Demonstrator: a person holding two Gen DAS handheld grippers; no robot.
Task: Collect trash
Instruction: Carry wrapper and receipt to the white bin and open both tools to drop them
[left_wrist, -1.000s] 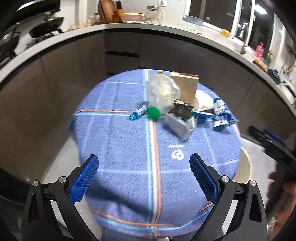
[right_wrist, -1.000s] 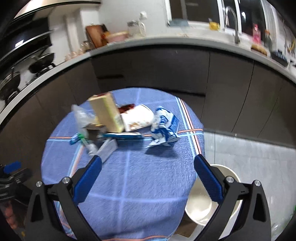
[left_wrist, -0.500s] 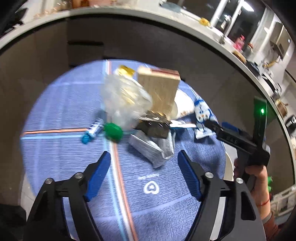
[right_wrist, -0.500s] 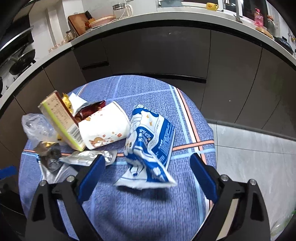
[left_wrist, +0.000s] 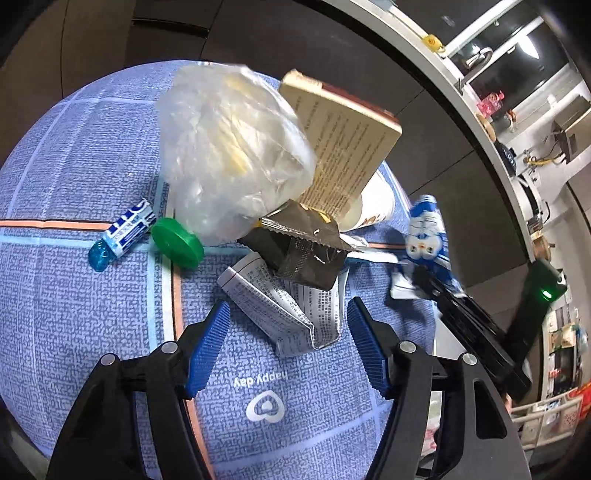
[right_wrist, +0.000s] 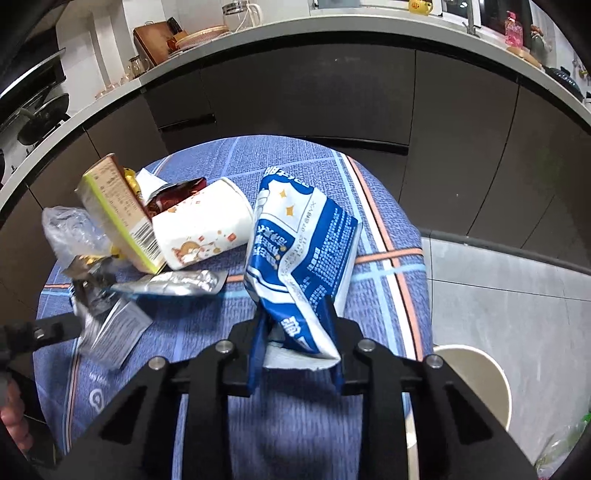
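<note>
Right gripper (right_wrist: 295, 345) pinches blue wrapper (right_wrist: 301, 254); left gripper (left_wrist: 288, 339) (wide open) straddles silver packet (left_wrist: 284, 310).

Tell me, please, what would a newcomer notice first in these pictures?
The right tool is shut on a blue-and-white wrapper near the table's right edge. The left tool is open around a crumpled printed packet, in front of a heap topped by a clear bag and a tilted box.
</note>
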